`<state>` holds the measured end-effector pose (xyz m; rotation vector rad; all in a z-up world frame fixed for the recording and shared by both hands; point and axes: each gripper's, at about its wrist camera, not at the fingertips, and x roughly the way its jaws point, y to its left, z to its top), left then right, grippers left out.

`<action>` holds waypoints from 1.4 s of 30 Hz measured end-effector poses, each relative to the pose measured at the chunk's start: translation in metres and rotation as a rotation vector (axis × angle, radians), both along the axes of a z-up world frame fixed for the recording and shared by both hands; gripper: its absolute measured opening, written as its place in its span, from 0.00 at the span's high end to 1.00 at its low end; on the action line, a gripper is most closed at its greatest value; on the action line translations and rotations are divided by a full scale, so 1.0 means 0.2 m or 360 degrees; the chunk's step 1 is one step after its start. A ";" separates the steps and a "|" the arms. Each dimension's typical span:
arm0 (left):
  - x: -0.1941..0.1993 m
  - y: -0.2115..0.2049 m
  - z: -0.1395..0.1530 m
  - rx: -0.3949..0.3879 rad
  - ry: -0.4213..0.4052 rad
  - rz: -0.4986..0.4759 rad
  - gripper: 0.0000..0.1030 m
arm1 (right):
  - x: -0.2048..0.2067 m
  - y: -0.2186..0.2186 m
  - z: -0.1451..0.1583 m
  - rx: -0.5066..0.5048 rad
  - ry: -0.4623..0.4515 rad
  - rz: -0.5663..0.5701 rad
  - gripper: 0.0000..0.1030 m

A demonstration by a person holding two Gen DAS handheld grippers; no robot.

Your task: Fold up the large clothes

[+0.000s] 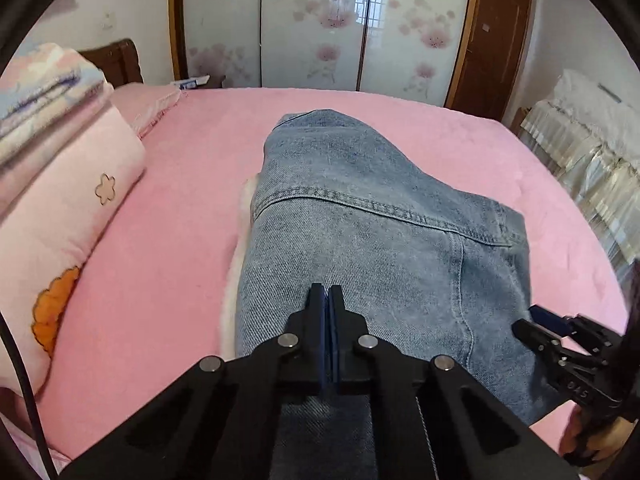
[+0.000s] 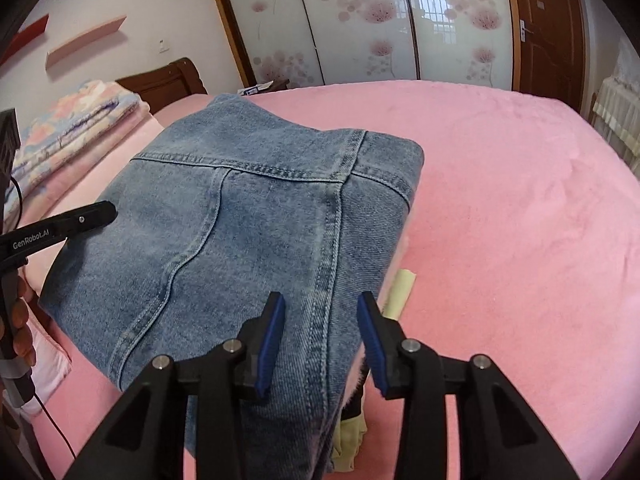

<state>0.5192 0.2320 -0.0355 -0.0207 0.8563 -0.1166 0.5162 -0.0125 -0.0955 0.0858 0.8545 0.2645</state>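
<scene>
Lying folded on the pink bed [image 1: 400, 128], the denim jacket [image 1: 360, 216] has the left gripper [image 1: 330, 292] over its near edge with pads pressed together, nothing visibly caught between them. The right gripper [image 2: 322, 304] stands with jaws apart astride the jacket's near right seam, pads not pressing it.

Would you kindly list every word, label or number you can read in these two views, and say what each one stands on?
"GenRobot.AI": white print on the black arm of the left tongs, seen in the right wrist view.
Embossed letters on the black arm of the right tongs, left wrist view: upside down and too unclear to read.
Small plate on the brown wooden door: too small to read.
</scene>
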 end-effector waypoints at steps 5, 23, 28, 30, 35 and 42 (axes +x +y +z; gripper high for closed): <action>-0.07 -0.04 0.06 -0.0044 0.0025 0.0038 0.87 | -0.08 -0.04 0.10 0.0050 0.0056 -0.0043 0.59; -1.30 -0.55 0.99 0.0209 -0.0133 0.0113 0.10 | -1.36 -0.47 1.11 0.0058 0.0055 -0.0045 0.59; -1.73 -0.69 1.15 0.0173 -0.0136 0.0086 0.10 | -1.79 -0.50 1.31 0.0008 -0.0031 0.0026 0.41; -1.91 -0.75 1.20 0.0149 -0.0162 0.0043 0.10 | -1.94 -0.52 1.35 -0.0030 -0.0079 0.0031 0.40; -2.28 -0.90 1.24 0.0048 -0.0187 -0.0069 0.07 | -2.24 -0.58 1.34 -0.0056 -0.0109 0.0027 0.39; -2.71 -1.08 1.04 0.0025 -0.0268 -0.0053 0.04 | -2.56 -0.73 1.19 -0.0034 -0.0149 -0.0058 0.39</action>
